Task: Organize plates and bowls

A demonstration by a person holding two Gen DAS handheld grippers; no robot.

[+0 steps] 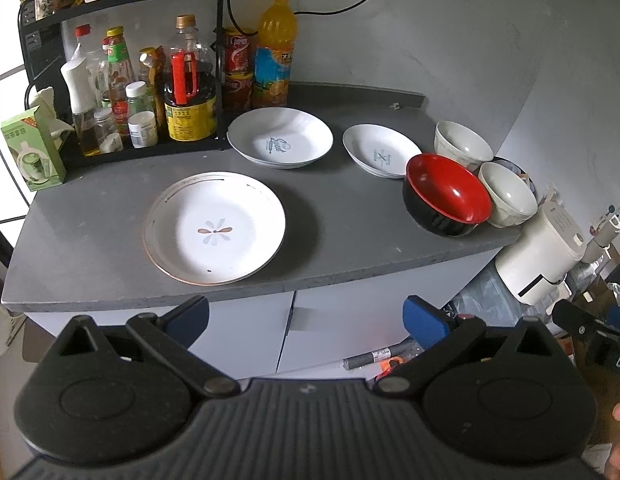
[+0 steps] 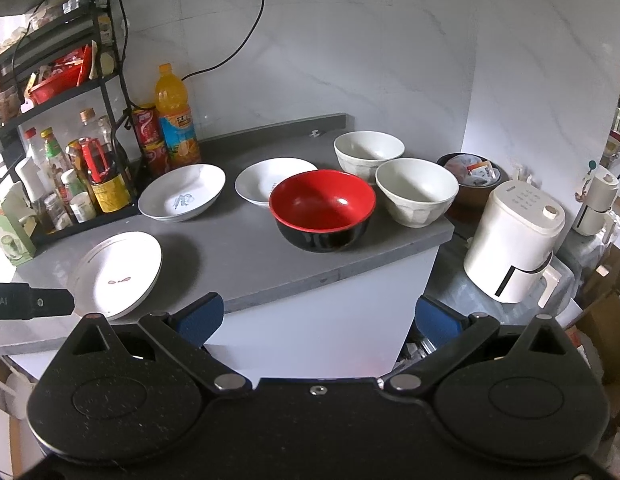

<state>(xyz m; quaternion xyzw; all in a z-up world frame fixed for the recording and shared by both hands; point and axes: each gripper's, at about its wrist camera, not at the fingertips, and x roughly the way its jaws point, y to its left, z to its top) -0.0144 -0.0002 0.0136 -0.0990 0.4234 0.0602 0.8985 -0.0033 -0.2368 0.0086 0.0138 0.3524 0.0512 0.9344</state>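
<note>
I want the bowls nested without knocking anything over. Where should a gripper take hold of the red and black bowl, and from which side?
Probably the near rim of the red and black bowl, one finger inside and one outside, coming from the counter's front edge with the right gripper, now open. The bowl stands upright and too wide to span; a white bowl crowds its right side and a plate sits behind.

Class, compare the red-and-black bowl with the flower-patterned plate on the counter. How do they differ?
The red-and-black bowl is deep and steep-walled; the flower-patterned plate is shallow and wide. The bowl is red inside and black outside; the plate is white with a small flower at its centre. Both sit upright, empty and ungripped.
</note>
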